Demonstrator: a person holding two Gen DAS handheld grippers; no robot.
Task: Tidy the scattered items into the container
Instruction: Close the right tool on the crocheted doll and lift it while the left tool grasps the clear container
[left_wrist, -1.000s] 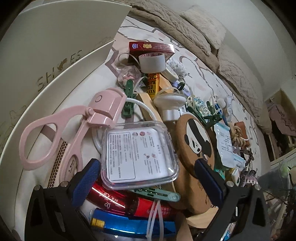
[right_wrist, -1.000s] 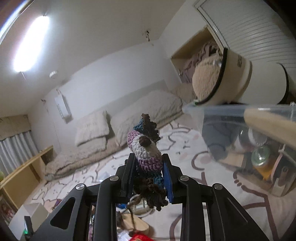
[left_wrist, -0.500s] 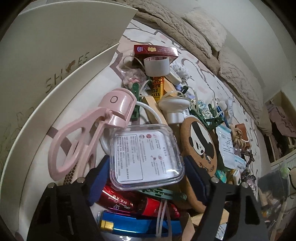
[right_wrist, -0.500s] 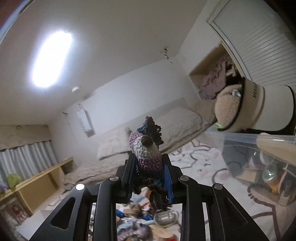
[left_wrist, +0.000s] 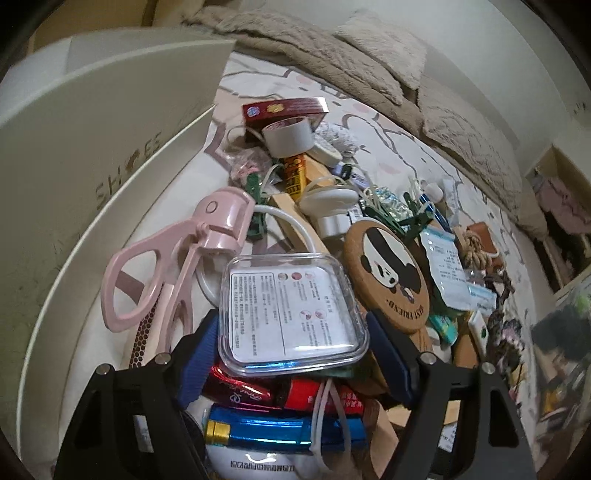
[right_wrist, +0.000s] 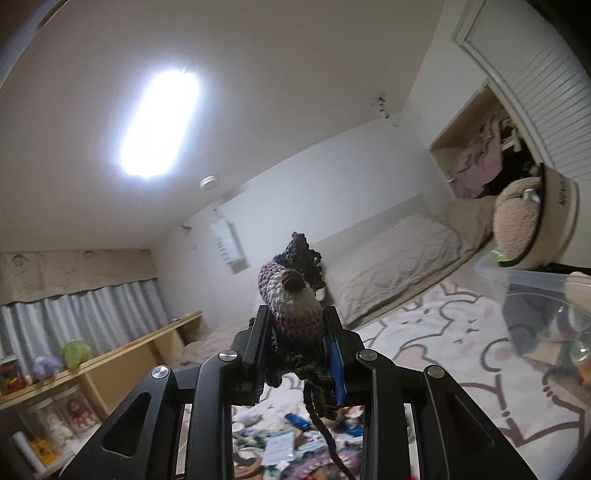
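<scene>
Closing in from wide apart, the left gripper has brought its blue pads against the two sides of the clear plastic case; a second ago they stood well clear of it. In the left wrist view the pads now meet the case's edges, so the jaws have just been closing with the case between them and now clamp it, though it lies on the pile and is not yet lifted. Taking that case as the landmark: the pink eyelash curler lies just to its left, the round panda coaster touches its right side, a red tube and a blue tube sit underneath, nearer the camera, and the roll of tape is well beyond it.

The right gripper has tilted up toward the ceiling, jaws shut tight on the crocheted toy, yarn trailing below. The clear container shows at the right edge of that view, near the toy.

My reading: one item is on its way to the container, and a second is gripped, ready to be lifted.
</scene>
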